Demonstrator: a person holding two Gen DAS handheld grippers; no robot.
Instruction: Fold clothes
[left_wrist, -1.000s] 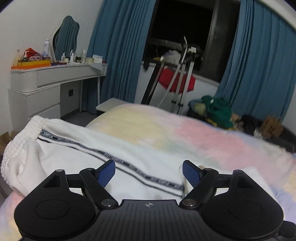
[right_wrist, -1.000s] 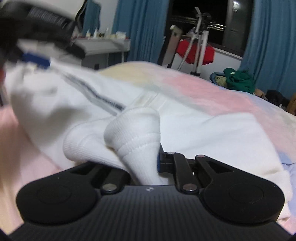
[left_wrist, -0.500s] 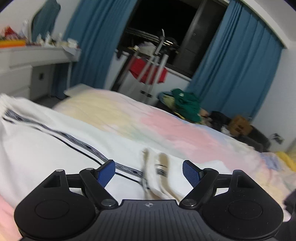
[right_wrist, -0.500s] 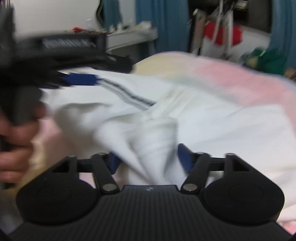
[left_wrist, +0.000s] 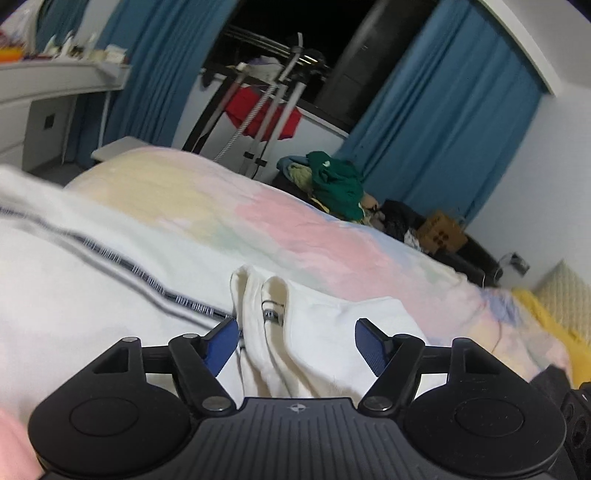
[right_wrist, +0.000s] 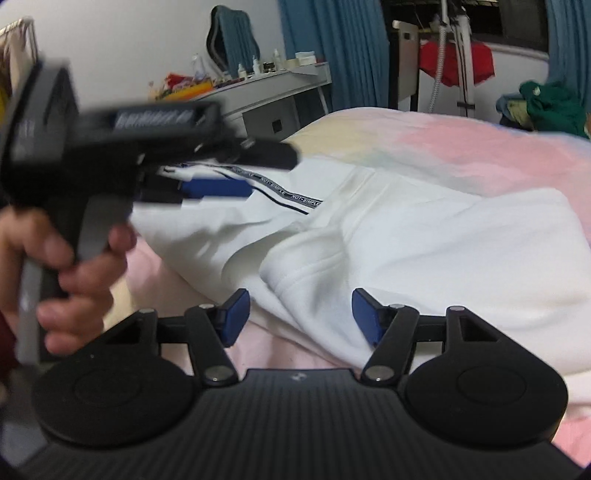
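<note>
Right claw: our right gripper (right_wrist: 299, 315) has its jaws apart, just been narrowing, over a folded white hem, pads not pressing.
Left claw: our left gripper (left_wrist: 295, 345) also apart, just been narrowing; a bunched ribbed cuff (left_wrist: 258, 299) stands between the blue pads, untouched.
Open room: pastel bedspread (left_wrist: 295, 229) lies bare ahead of both claws.
Garment: white trousers (right_wrist: 424, 236) stretch leftward from the right claw, printed stripe (right_wrist: 280, 192) along their length.
Texture: soft fleecy knit.
</note>
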